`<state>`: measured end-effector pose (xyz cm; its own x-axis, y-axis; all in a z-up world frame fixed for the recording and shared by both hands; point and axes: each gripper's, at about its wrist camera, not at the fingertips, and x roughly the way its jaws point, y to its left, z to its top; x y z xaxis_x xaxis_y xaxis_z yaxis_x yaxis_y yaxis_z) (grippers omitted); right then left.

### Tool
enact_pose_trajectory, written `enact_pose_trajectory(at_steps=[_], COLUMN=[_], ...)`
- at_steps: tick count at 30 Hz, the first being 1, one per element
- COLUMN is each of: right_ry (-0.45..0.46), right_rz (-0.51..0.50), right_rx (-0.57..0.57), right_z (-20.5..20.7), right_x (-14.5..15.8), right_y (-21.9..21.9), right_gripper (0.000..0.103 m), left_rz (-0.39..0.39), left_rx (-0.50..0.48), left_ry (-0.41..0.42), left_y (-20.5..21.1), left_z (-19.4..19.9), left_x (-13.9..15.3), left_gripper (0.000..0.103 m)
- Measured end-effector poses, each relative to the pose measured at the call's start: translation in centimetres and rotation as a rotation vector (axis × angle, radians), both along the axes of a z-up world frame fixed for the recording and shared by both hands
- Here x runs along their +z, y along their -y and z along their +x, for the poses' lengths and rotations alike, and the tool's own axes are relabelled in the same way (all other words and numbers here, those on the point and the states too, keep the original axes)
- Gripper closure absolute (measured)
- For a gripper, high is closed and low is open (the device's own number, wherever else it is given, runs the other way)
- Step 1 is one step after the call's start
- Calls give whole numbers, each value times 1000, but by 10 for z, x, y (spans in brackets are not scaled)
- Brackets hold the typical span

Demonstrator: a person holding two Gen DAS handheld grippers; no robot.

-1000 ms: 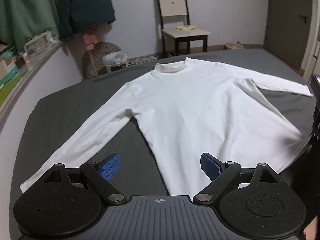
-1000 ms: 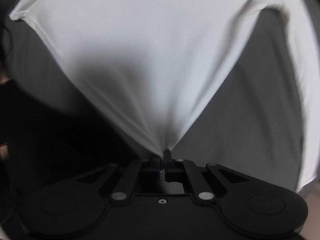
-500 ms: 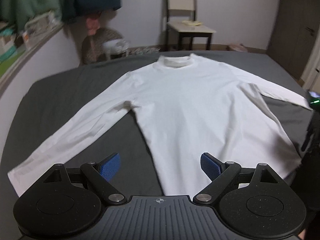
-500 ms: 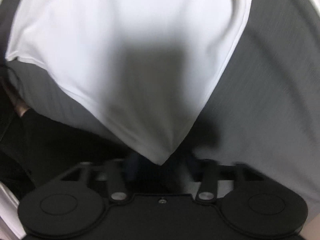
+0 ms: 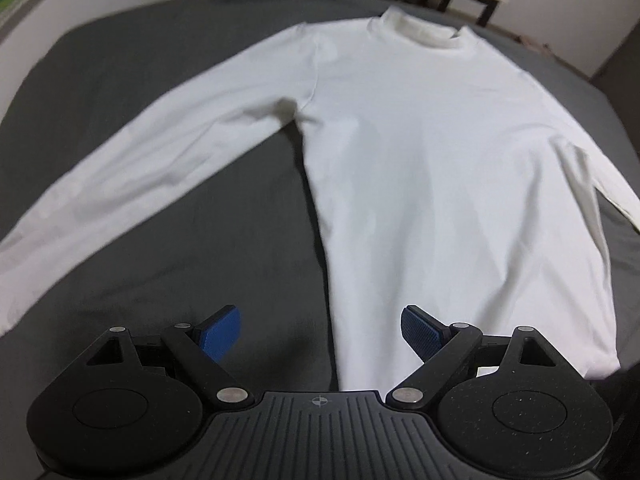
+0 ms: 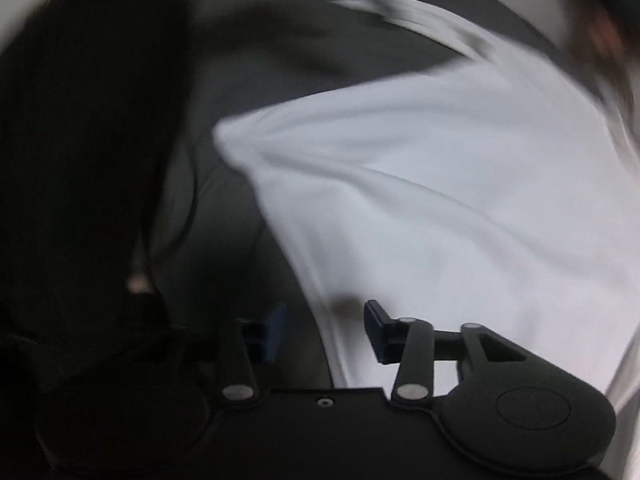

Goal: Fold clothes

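grey bed (image 5: 192,240) bore white shirt (image 5: 440,168) | left gripper (image 5: 320,328) jaws spread wide, empty | right gripper (image 6: 326,320) jaws closing, apart over shirt hem, gripping nothing

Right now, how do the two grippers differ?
The left gripper stands wide open, nothing between its fingers; the right gripper is narrower and closing, the shirt edge in its gap, not pinched. The left's view is sharp, the right's blurred. Both point down at the bed.
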<state>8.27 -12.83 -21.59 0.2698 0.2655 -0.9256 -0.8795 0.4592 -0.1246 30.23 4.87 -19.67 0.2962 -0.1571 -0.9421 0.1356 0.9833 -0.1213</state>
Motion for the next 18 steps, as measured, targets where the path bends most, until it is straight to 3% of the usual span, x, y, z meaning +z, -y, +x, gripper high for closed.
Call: enact_pose_trajectory(at_steps=[5,8,11,13,16,18], right_ry=[357,467,483,462,430,372], right_rz=[-64,-72,-60,-61,3,78], right_rx=[111,163,220,238,203,106], right_z=[-38,-44,-37,-27,-13,1], right_x=[-28,-36,-40,-39,-28,-26], right_y=[-24,-35,-39,-36,-30,-27], right_gripper=[66,66,71,94,95,94], left_rz=[-22,-38,-83,-107,-117,-126], left_rx=[-24,-68,-115,-150,-193,-199], left_ry=[12,18,18,15,19,26], left_y=[5,7,5,4,1,-2], left_z=[-9,-16,-24,-29,-35,-37], left_x=[1,5,9,12,17,19], left_gripper=[14,14,14,14,14,14])
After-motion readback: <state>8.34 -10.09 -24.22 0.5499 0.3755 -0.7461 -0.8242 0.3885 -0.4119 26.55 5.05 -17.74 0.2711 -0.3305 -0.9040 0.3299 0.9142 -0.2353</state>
